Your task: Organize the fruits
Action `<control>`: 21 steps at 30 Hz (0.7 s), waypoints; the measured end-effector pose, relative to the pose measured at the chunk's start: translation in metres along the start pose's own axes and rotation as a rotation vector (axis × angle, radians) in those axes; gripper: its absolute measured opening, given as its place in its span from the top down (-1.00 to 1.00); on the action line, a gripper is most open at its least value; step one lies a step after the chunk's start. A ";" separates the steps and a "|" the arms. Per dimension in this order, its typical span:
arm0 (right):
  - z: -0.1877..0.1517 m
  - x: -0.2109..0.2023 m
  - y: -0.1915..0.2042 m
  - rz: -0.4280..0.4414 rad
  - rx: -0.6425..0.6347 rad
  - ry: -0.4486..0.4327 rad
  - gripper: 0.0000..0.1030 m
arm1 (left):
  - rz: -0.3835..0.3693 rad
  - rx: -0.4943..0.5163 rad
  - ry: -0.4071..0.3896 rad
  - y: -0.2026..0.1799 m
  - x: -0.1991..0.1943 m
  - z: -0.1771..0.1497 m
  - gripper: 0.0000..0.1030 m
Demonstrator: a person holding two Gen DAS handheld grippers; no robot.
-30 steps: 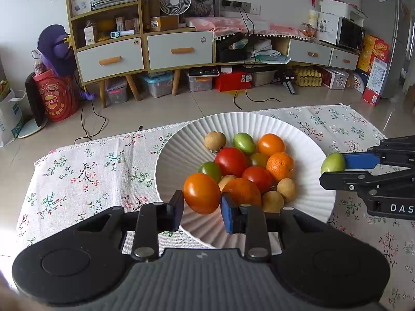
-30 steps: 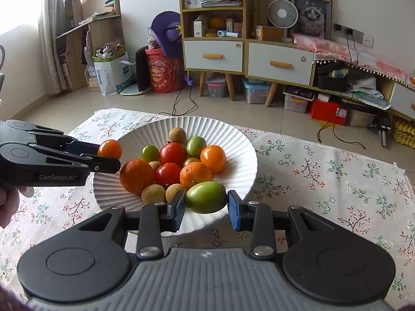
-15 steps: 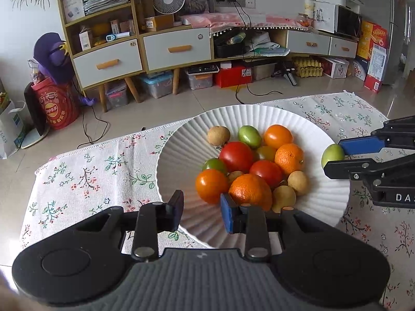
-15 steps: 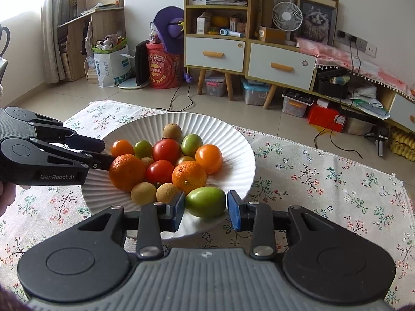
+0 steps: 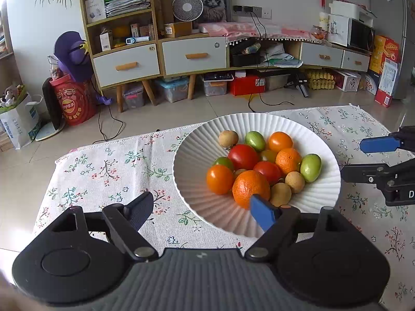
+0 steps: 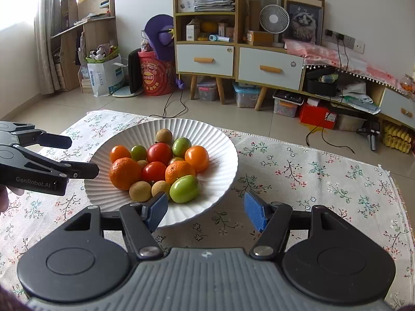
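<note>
The fruits [image 5: 262, 165] are piled in the middle of a ribbed white plate [image 5: 197, 160], which is set on a flowered cloth [image 5: 103, 171]; a green one [image 6: 185, 188] is seen at the pile's near edge in the right wrist view, and an orange one [image 5: 220, 179] at the pile's left in the left wrist view. The left gripper [image 5: 205, 211] is opening, its jaws spread wide at the plate's near rim with nothing pinched. The right gripper [image 6: 206, 210] is likewise opening and holds nothing, the green one lying free on the plate beyond its fingers.
</note>
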State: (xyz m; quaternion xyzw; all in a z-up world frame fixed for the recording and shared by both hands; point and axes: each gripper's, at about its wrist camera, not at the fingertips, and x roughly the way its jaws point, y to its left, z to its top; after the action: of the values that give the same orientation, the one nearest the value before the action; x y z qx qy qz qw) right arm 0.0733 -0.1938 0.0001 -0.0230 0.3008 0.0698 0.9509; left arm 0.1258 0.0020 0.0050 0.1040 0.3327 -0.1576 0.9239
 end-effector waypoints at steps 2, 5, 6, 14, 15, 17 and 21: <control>0.000 -0.003 -0.003 0.004 0.019 0.002 -0.32 | 0.001 -0.001 0.005 -0.002 -0.004 -0.003 -0.74; -0.003 -0.007 -0.005 -0.001 0.042 0.006 -0.37 | 0.007 -0.005 0.021 -0.003 -0.008 -0.006 -0.83; -0.004 -0.008 -0.006 -0.004 0.046 0.008 -0.43 | 0.010 -0.008 0.029 -0.004 -0.008 -0.007 -0.85; -0.010 -0.023 -0.011 -0.035 0.097 0.039 -0.70 | 0.023 -0.059 0.069 -0.020 -0.031 -0.024 -0.93; -0.011 -0.026 -0.010 -0.036 0.102 0.048 -0.74 | 0.023 -0.070 0.072 -0.022 -0.035 -0.026 -0.93; -0.012 -0.032 -0.008 -0.036 0.110 0.067 -0.81 | 0.020 -0.097 0.086 -0.027 -0.041 -0.029 -0.93; -0.015 -0.044 -0.004 -0.056 0.122 0.071 -0.89 | 0.019 -0.143 0.119 -0.034 -0.050 -0.032 -0.93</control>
State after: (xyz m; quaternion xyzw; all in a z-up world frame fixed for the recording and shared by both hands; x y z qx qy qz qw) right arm 0.0298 -0.2046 0.0127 0.0242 0.3373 0.0240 0.9408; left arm 0.0580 -0.0092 0.0101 0.0502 0.3965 -0.1180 0.9090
